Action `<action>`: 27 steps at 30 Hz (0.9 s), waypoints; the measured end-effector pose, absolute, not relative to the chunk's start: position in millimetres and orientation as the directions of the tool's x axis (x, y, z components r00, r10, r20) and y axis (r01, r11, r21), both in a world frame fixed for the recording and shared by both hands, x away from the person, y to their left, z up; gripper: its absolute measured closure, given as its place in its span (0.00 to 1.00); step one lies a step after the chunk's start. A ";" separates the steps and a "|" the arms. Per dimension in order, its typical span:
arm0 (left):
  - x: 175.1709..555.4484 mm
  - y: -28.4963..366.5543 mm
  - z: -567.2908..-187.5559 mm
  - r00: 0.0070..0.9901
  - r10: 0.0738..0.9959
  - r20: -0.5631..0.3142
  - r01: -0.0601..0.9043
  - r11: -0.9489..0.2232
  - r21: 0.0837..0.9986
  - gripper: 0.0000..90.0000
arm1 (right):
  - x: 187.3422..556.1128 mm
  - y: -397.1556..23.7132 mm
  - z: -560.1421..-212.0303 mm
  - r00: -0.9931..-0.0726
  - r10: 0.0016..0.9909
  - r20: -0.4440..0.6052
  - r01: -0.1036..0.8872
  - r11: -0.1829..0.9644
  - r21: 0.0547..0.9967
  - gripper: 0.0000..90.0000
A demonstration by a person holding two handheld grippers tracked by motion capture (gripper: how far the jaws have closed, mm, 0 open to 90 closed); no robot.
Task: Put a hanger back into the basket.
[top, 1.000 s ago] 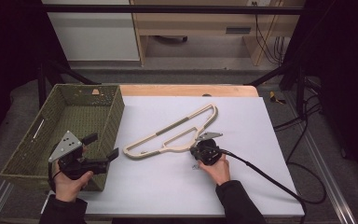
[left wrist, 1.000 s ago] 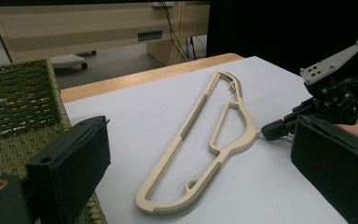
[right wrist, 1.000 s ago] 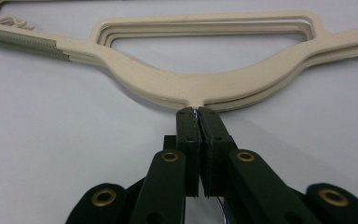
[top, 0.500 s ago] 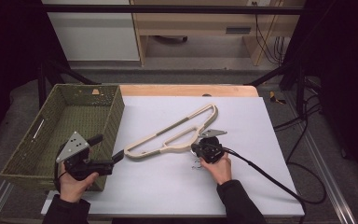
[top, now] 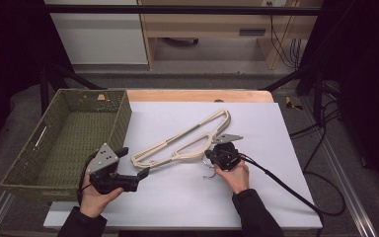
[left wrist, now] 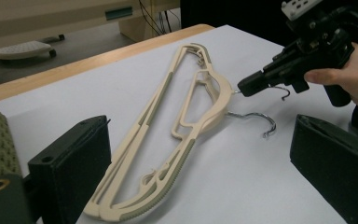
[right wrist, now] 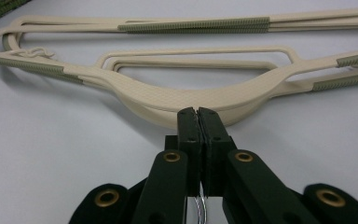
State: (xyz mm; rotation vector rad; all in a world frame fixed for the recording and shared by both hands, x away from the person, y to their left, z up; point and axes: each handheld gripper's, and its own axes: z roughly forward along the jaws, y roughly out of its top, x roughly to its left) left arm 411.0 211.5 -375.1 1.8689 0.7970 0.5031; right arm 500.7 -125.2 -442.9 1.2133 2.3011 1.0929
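White-topped bench (top: 187,197), woven basket (top: 64,143) at its left edge; cream hangers (top: 187,140) lie stacked flat mid-bench, just right of the basket. Right gripper (right wrist: 197,112) jaws clamped together on a wire hook (left wrist: 256,122) at the hangers' neck. Left gripper (left wrist: 200,154) jaws wide apart, gripping nothing, hangers' near end between them.

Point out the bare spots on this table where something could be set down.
Free: the white sheet right of the hangers, and the near strip between the left gripper and the right gripper. The wicker basket is empty. Crowded: the middle, around the hangers and both grippers.
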 end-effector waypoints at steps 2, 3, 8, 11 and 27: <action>411.9 205.4 -378.2 0.703 0.711 -0.007 0.306 -0.294 0.906 0.06 | 500.3 -126.4 -441.0 -0.591 0.804 0.063 0.555 0.349 0.755 0.99; 411.9 205.4 -378.2 0.703 0.711 -0.007 0.306 -0.294 0.906 0.06 | 500.3 -126.4 -441.0 -0.591 0.804 0.063 0.555 0.349 0.755 0.99; 415.9 188.6 -384.8 0.724 0.689 0.010 0.312 -0.341 0.887 0.06 | 499.9 -129.6 -436.7 -0.620 0.784 0.035 0.524 0.380 0.762 0.99; 420.3 177.6 -389.1 0.733 0.680 0.018 0.319 -0.366 0.874 0.06 | 499.6 -130.2 -435.4 -0.622 0.783 0.030 0.520 0.384 0.763 0.99; 470.3 113.8 -409.5 0.794 0.604 0.063 0.354 -0.544 0.761 0.09 | 497.9 -132.5 -426.8 -0.638 0.770 0.013 0.503 0.404 0.764 0.99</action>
